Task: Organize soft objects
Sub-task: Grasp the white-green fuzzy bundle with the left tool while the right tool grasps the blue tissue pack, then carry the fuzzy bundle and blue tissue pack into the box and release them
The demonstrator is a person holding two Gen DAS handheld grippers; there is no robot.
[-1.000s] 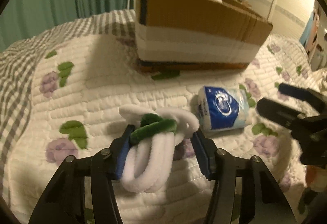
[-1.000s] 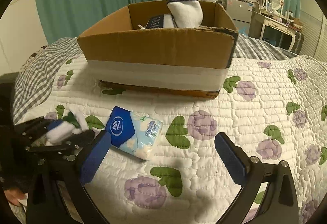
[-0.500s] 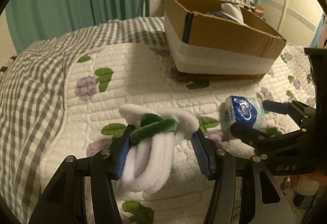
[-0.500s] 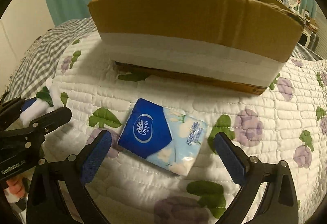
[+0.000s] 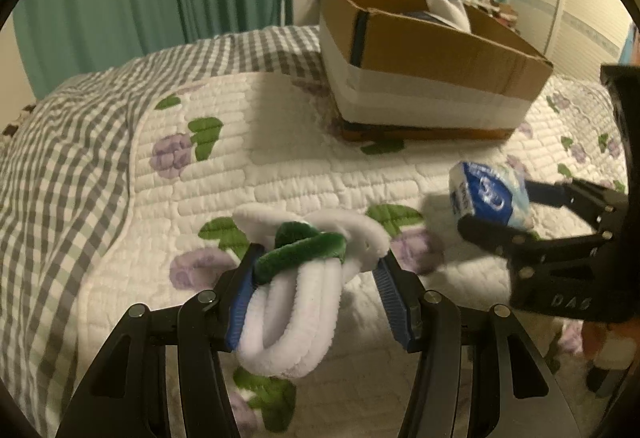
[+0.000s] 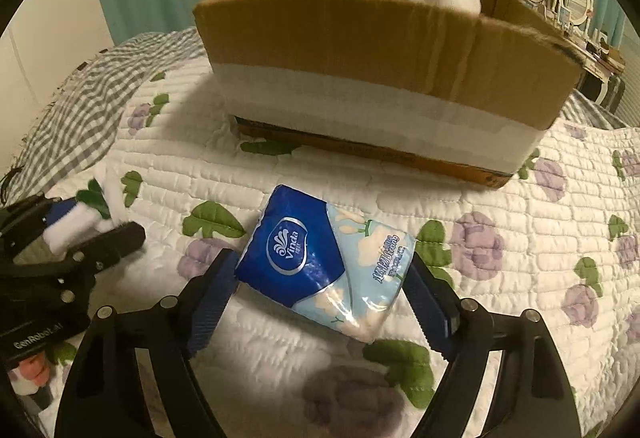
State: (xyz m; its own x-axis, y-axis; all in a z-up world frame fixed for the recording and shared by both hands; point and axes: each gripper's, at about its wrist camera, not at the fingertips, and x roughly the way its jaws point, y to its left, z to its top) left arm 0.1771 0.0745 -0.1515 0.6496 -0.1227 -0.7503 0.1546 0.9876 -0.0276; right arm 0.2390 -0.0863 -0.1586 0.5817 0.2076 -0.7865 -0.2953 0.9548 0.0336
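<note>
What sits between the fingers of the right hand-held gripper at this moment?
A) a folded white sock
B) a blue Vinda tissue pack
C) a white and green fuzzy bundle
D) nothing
B: the right wrist view shows the right hand-held gripper with its blue pads against both sides of the blue Vinda tissue pack; the fuzzy bundle is in the left hand-held gripper.

We see the cardboard box (image 6: 380, 78) on the quilt (image 6: 520, 238), behind the tissue pack (image 6: 324, 262); the plush bundle (image 5: 296, 286) sits left of that pack.
</note>
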